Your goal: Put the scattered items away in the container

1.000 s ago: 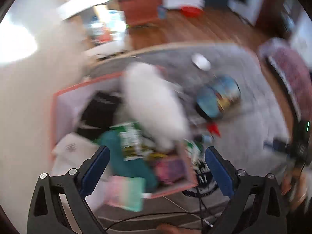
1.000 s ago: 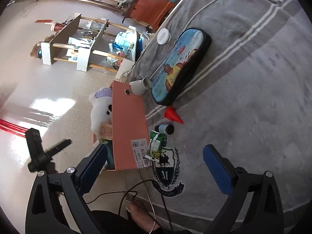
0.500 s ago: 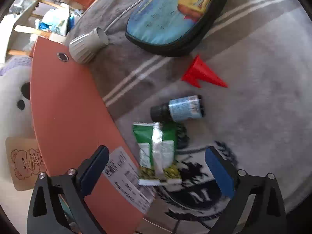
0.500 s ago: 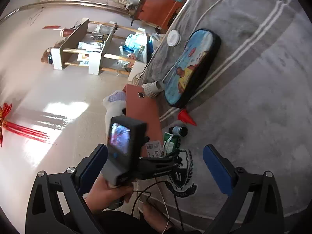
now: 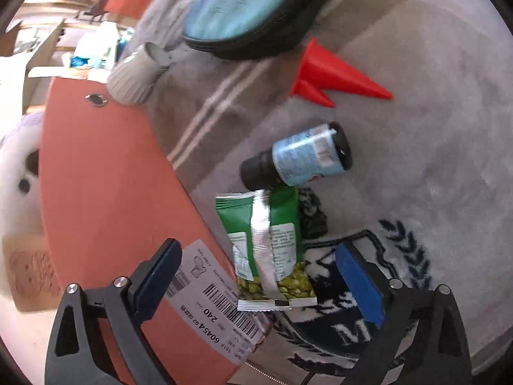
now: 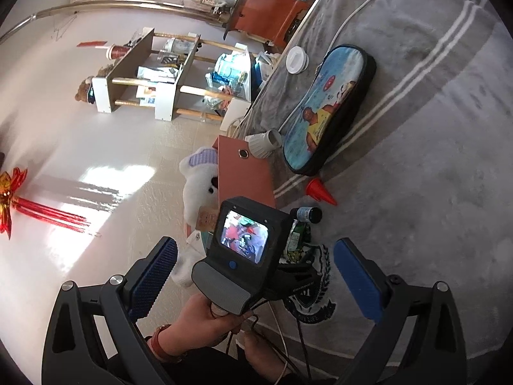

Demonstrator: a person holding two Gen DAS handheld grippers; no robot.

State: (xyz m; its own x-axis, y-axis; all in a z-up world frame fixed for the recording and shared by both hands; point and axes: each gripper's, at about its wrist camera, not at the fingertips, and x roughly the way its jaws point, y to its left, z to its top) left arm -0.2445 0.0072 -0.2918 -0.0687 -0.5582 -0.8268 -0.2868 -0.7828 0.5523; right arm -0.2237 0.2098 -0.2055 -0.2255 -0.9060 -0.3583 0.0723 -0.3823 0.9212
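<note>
A green snack packet (image 5: 269, 243) lies on the grey rug beside the orange box (image 5: 105, 176). My left gripper (image 5: 256, 250) points down over it; its jaws are closing, with the packet between them and untouched. Just beyond lie a dark bottle with a blue label (image 5: 298, 157), a red cone (image 5: 333, 77), a grey ribbed cup (image 5: 134, 77) and a blue picture pouch (image 5: 240, 3). A white plush toy (image 5: 16, 166) sits in the box. My right gripper (image 6: 256, 243) hangs open and empty, behind the left unit's screen (image 6: 243, 240).
A white lid (image 6: 297, 59) and a white cable (image 6: 368, 3) lie on the rug past the pouch (image 6: 327, 109). A shelf unit (image 6: 154, 73) and an orange cabinet (image 6: 272, 9) stand on the pale floor beyond. A person's hand (image 6: 205, 320) holds the left unit.
My left gripper swung from above the box down to the rug beside it and now hovers close over the green packet. The right gripper stayed put.
</note>
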